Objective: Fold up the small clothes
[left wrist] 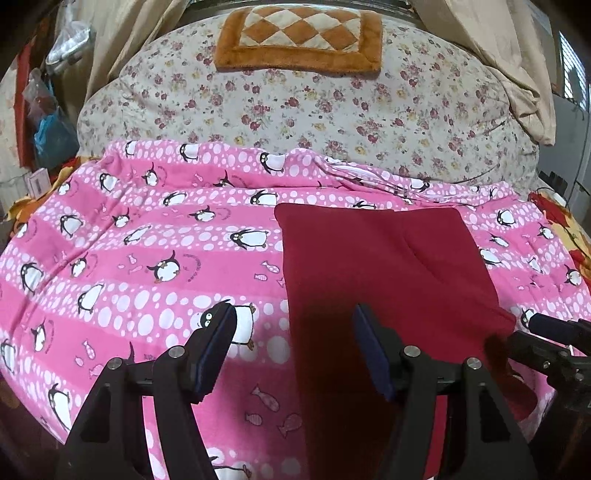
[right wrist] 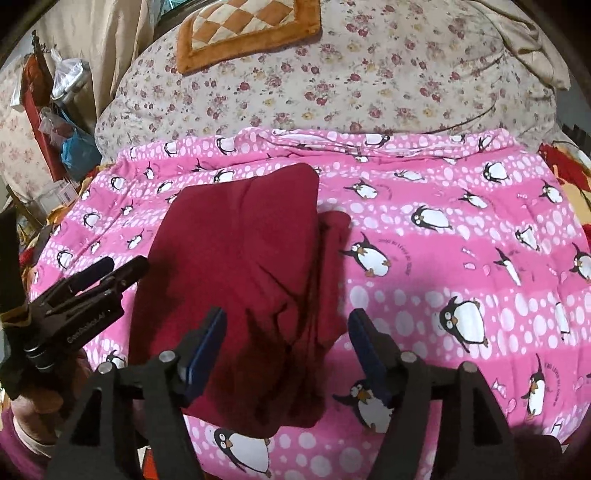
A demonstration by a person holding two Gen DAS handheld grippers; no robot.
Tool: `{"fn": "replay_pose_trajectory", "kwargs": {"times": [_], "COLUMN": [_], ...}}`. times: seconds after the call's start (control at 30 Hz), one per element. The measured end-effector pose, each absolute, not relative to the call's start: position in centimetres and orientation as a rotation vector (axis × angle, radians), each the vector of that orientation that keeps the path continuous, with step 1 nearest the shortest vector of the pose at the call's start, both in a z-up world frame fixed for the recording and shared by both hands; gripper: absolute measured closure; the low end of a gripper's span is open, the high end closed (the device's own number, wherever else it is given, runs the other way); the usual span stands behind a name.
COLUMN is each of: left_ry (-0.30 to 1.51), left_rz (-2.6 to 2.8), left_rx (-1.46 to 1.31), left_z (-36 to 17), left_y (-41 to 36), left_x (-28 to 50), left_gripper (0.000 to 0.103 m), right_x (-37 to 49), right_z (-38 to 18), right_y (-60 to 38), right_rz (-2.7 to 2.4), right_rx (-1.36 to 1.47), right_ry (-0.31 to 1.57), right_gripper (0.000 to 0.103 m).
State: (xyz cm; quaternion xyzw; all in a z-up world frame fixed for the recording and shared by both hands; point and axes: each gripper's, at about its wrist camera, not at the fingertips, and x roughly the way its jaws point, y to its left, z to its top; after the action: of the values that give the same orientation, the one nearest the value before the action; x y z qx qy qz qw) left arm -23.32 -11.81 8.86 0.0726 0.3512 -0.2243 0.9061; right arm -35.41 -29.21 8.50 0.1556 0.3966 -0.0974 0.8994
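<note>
A dark red garment [left wrist: 388,273] lies folded flat on a pink penguin-print blanket [left wrist: 147,236]. In the right wrist view the garment [right wrist: 243,258] is a long folded shape with a layer sticking out along its right side. My left gripper [left wrist: 293,314] is open and empty, hovering over the garment's near left edge. My right gripper [right wrist: 286,317] is open and empty above the garment's near right part. The right gripper shows at the right edge of the left wrist view [left wrist: 546,325]. The left gripper shows at the left of the right wrist view [right wrist: 110,271].
A floral quilt [left wrist: 314,107] is bundled behind the blanket, with an orange and cream checked cushion [left wrist: 299,33] on top. Beige cloth [left wrist: 517,74] hangs at the back right. Bags and clutter [left wrist: 51,122] stand at the left. A red and yellow blanket [left wrist: 569,229] lies at the right.
</note>
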Motion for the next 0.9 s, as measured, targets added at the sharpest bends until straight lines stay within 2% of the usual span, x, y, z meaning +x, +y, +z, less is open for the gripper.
{"fn": "replay_pose_trajectory", "kwargs": {"times": [0.9], "left_ry": [0.769], "left_rz": [-0.452], "left_rx": [0.113], "left_z": [8.0], "left_y": [-11.6], "left_x": [-21.8], "left_gripper": [0.058], "right_x": [-32.7], "right_z": [7.3], "right_y": [-29.3], "right_rz": [-0.231], "right_rx": [0.307], "right_ry": [0.839], "right_gripper": [0.024]}}
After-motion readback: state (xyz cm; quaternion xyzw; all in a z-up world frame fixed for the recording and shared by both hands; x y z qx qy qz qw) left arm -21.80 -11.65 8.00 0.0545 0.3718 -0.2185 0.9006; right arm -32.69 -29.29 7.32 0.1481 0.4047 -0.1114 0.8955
